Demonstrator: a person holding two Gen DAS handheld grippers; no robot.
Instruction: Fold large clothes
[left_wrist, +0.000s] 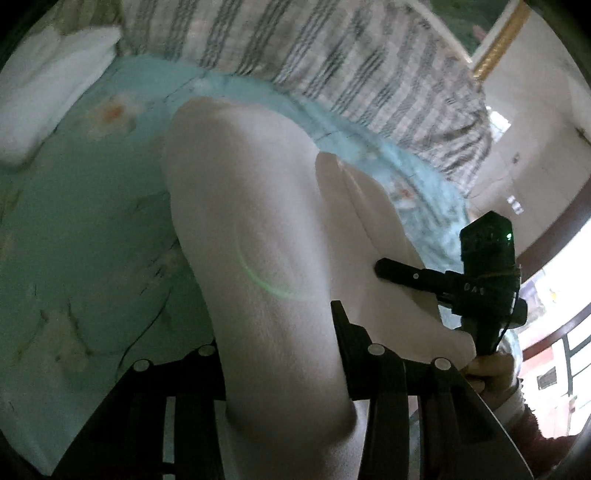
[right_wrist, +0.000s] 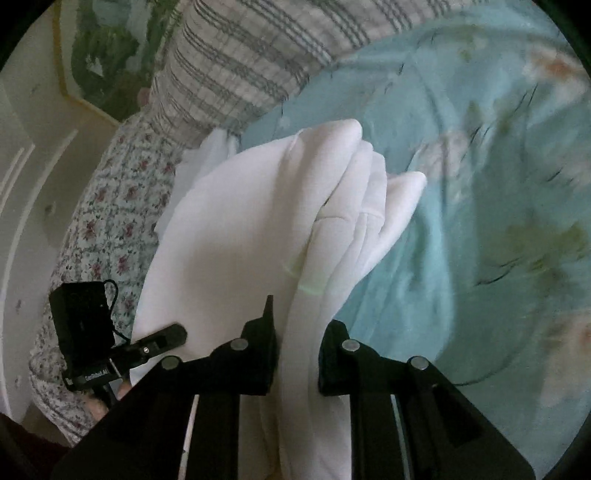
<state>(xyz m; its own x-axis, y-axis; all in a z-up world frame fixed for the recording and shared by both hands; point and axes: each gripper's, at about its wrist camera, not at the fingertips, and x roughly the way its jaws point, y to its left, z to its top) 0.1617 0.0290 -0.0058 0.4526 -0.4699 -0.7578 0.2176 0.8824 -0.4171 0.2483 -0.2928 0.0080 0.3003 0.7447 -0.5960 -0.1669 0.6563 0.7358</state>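
the white garment (right_wrist: 258, 229) hangs bunched in several layers above the blue bed sheet (right_wrist: 461, 221), clamped by both the left gripper (left_wrist: 284, 354) and the right gripper (right_wrist: 295, 354), so folding appears partly done, with flattening still outstanding.

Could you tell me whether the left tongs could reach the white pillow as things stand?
Probably not yet: the left tongs are shut on the white garment, so the pillow needs a release first.
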